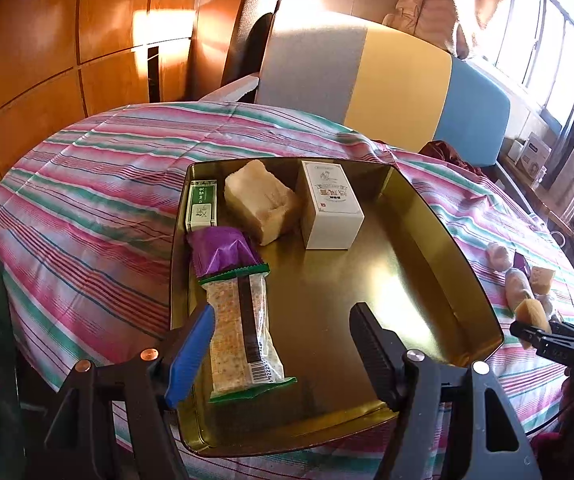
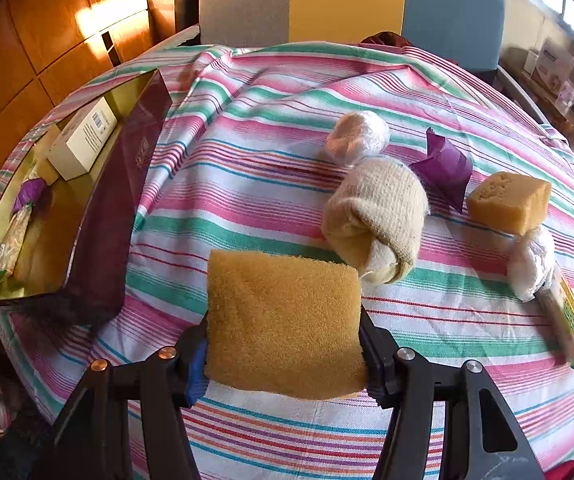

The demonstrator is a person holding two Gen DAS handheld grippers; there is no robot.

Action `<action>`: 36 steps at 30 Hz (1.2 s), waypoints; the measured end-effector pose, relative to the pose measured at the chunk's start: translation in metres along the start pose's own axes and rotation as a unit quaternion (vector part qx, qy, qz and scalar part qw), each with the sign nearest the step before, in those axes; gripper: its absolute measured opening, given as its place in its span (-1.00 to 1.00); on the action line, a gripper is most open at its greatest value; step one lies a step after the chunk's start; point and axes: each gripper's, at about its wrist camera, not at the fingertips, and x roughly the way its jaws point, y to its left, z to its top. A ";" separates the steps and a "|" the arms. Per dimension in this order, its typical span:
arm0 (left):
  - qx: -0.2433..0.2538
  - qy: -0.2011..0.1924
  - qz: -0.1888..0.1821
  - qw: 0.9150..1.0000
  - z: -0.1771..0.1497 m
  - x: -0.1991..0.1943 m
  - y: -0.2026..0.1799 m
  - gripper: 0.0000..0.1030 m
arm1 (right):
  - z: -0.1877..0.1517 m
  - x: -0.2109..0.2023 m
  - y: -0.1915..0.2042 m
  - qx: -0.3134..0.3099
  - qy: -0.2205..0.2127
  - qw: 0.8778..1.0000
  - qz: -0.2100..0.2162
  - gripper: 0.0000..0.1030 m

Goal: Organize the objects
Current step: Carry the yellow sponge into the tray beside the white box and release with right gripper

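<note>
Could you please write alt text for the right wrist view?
The right gripper clamps a yellow sponge above a striped tablecloth. Beyond it lie a rolled sock, a purple wrapper and a sponge block; a gold tin of snacks sits at left.

My left tool (image 1: 283,344) hangs spread over the tin's (image 1: 447,240) bare right half; cracker packet (image 1: 243,328), soap block (image 1: 263,204) and white box (image 1: 329,204) crowd its left and back.

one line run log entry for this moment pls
left tongs: open over tin tray | right tongs: shut on yellow sponge | cracker pack: in tray
</note>
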 end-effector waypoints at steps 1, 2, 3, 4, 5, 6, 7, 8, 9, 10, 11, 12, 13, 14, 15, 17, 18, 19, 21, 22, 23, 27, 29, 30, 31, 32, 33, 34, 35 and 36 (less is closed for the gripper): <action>-0.001 0.001 0.000 1.000 -0.001 0.000 0.001 0.37 | 0.004 -0.004 0.002 0.003 -0.005 1.000 0.003 0.18; -0.003 0.002 0.000 1.000 -0.001 0.000 0.003 0.37 | 0.009 -0.008 0.004 0.005 -0.009 1.000 0.007 0.19; -0.005 0.002 -0.001 1.000 -0.001 0.000 0.005 0.37 | 0.014 -0.012 0.007 0.005 -0.014 1.000 0.011 0.19; -0.008 0.002 -0.001 1.000 -0.002 0.000 0.007 0.37 | 0.021 -0.015 0.010 0.005 -0.019 1.000 0.013 0.19; -0.010 0.003 -0.001 1.000 -0.002 0.001 0.009 0.37 | 0.027 -0.019 0.015 0.004 -0.024 1.000 0.019 0.19; -0.012 0.003 -0.001 1.000 -0.002 0.000 0.012 0.37 | 0.035 -0.022 0.020 0.003 -0.028 0.999 0.026 0.19; -0.016 0.002 -0.001 1.000 -0.002 0.000 0.014 0.37 | 0.043 -0.024 0.027 0.001 -0.033 0.999 0.034 0.19; -0.020 0.001 -0.001 1.000 -0.002 0.000 0.018 0.37 | 0.052 -0.026 0.035 -0.002 -0.036 0.998 0.043 0.19; -0.023 0.001 -0.001 1.000 -0.002 -0.001 0.021 0.37 | 0.061 -0.026 0.044 -0.006 -0.039 0.998 0.051 0.20; -0.029 0.000 0.000 1.000 -0.002 -0.001 0.025 0.37 | 0.070 -0.025 0.052 -0.010 -0.041 0.997 0.059 0.20; -0.034 -0.001 0.002 0.999 -0.002 -0.001 0.029 0.37 | 0.079 -0.022 0.062 -0.013 -0.041 0.997 0.066 0.21; -0.040 -0.001 0.004 0.999 -0.002 -0.001 0.033 0.37 | 0.088 -0.019 0.072 -0.019 -0.042 0.997 0.070 0.21; -0.046 -0.001 0.005 0.999 -0.002 -0.001 0.038 0.37 | 0.097 -0.015 0.082 -0.027 -0.043 0.996 0.071 0.21; -0.052 0.000 0.005 0.999 -0.002 0.000 0.042 0.37 | 0.105 -0.010 0.093 -0.036 -0.043 0.996 0.074 0.21; -0.060 -0.001 0.003 0.998 -0.002 0.000 0.047 0.37 | 0.114 -0.004 0.104 -0.044 -0.040 0.995 0.076 0.21; -0.072 -0.002 0.003 0.997 -0.003 0.001 0.055 0.37 | 0.128 0.011 0.125 -0.059 -0.033 0.995 0.075 0.21; -0.074 -0.002 0.006 0.997 -0.002 0.001 0.058 0.37 | 0.135 0.018 0.134 -0.065 -0.031 0.995 0.071 0.21; -0.076 -0.001 0.008 0.997 -0.002 0.002 0.061 0.37 | 0.142 0.026 0.142 -0.069 -0.028 0.995 0.069 0.21; -0.081 0.000 0.010 0.997 -0.002 0.003 0.065 0.37 | 0.156 0.041 0.158 -0.078 -0.023 0.995 0.061 0.21; -0.083 0.001 0.012 0.996 -0.002 0.004 0.067 0.37 | 0.162 0.049 0.166 -0.083 -0.023 0.995 0.053 0.23; -0.083 0.001 0.013 0.996 -0.002 0.004 0.068 0.37 | 0.168 0.056 0.172 -0.085 -0.020 0.995 0.048 0.24; -0.083 0.000 0.016 0.996 -0.002 0.006 0.069 0.37 | 0.182 0.076 0.180 -0.079 -0.005 0.994 0.069 0.52; -0.080 0.000 0.017 0.997 -0.002 0.006 0.067 0.38 | 0.183 0.075 0.181 -0.076 -0.009 0.993 0.084 0.74; -0.079 0.000 0.016 0.997 -0.002 0.006 0.066 0.38 | 0.180 0.071 0.182 -0.080 -0.016 0.993 0.086 0.77; -0.078 0.000 0.015 0.997 -0.002 0.006 0.065 0.38 | 0.177 0.066 0.182 -0.083 -0.021 0.993 0.082 0.89; -0.076 -0.001 0.014 0.997 -0.002 0.005 0.064 0.38 | 0.174 0.063 0.180 -0.085 -0.026 0.993 0.081 0.98; -0.074 -0.002 0.012 0.997 -0.002 0.004 0.062 0.38 | 0.170 0.059 0.178 -0.084 -0.029 0.992 0.086 0.98; -0.071 -0.003 0.011 0.997 -0.002 0.003 0.060 0.38 | 0.167 0.054 0.174 -0.081 -0.033 0.992 0.090 0.99; -0.069 -0.003 0.010 0.998 -0.002 0.002 0.058 0.38 | 0.163 0.049 0.171 -0.078 -0.038 0.992 0.090 0.99; -0.067 -0.004 0.009 0.998 -0.002 0.001 0.055 0.38 | 0.159 0.044 0.167 -0.076 -0.044 0.992 0.089 0.99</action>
